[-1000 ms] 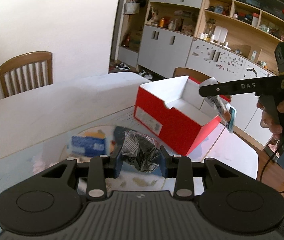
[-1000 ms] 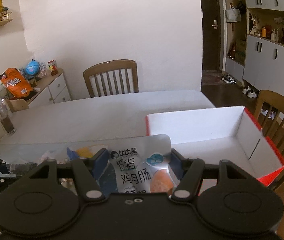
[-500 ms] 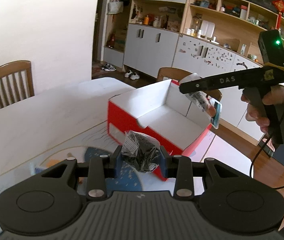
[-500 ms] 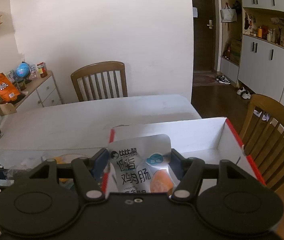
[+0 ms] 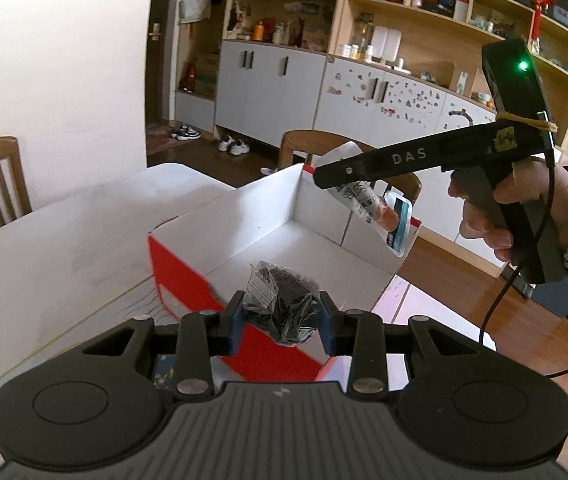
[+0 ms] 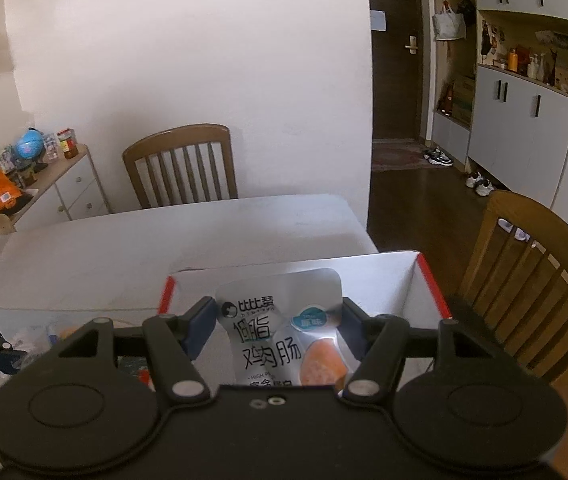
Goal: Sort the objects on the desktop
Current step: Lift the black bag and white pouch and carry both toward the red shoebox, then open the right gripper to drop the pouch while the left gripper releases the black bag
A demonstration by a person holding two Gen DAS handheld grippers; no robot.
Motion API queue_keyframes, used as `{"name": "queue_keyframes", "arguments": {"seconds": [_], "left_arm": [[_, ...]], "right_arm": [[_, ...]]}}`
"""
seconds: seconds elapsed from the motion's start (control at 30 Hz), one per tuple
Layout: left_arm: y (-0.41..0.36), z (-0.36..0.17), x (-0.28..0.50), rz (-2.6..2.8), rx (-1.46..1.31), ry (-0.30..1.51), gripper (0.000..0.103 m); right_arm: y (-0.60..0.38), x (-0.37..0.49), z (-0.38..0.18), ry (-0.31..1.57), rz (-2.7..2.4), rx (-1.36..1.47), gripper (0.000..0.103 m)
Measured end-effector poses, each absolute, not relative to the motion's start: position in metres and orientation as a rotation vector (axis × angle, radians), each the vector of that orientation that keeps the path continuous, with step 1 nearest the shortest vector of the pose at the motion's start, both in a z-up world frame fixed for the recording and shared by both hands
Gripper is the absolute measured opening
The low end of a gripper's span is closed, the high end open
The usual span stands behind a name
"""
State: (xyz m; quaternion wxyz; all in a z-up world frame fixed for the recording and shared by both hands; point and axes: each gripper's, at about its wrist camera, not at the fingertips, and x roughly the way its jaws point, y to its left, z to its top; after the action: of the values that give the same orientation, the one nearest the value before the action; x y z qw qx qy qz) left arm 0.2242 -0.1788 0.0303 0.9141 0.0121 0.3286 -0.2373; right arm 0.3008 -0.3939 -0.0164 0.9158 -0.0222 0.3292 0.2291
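counter (image 5: 63, 240): white top, runs off to the far left; the box sits on its right end, so everything I'm sorting only has to travel a short way.

left gripper (image 5: 280, 322): that's mine, jaws clamped on a small clear bag of dark stuff (image 5: 284, 304). The bag is crinkly and soft, so I'm pinching it across its middle. It hangs right at the near red edge of the box, not quite over the open part as far as I can judge.

box (image 5: 187, 276): red outside, white inside, no lid, looks bare inside from the left camera. Open top faces up, which I'd guess is why I'm coming in tilted downward with both hands.

right gripper (image 6: 279, 328): also mine, jaws clamped on a silvery snack pouch (image 6: 284, 320), held by its side edges so the printed face stands up toward the camera. In the left camera you can see the pouch (image 5: 376, 210) dangling above the far right corner of the box, my hand (image 5: 496, 216) on the handle.

next bit: my guess is both things get let go into the box. The pouch looks well placed; the bag probably needs a nudge further in first, or it could catch the wall and drop outside.

chair (image 6: 532, 280): wooden, just past the box on the right, out of the way.
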Motion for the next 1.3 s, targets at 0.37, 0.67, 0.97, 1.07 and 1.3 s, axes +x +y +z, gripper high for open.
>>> {"name": "queue_keyframes", "arguments": {"seconds": [0.37,0.67,0.97,1.07,1.3], "left_arm": [[-0.213,0.012,0.268,-0.542,0.083,0.74,0.035],[-0.242,-0.007,0.297,-0.608,0.126,0.817,0.035],[-0.253,-0.03,0.323,-0.62,0.139,0.913,0.035],[-0.257,-0.035,0.33,-0.627,0.148,0.935,0.035],[-0.269,-0.046,0.345,-0.647,0.184,1.007,0.035]], "right_arm": [[-0.401,0.327,-0.044,0.736,0.451,-0.049,0.066],[-0.405,0.342,-0.059,0.783,0.436,-0.072,0.066],[-0.409,0.365,-0.081,0.865,0.411,-0.095,0.066],[-0.409,0.371,-0.087,0.884,0.402,-0.096,0.066],[-0.4,0.387,-0.107,0.968,0.391,-0.119,0.066]]}}
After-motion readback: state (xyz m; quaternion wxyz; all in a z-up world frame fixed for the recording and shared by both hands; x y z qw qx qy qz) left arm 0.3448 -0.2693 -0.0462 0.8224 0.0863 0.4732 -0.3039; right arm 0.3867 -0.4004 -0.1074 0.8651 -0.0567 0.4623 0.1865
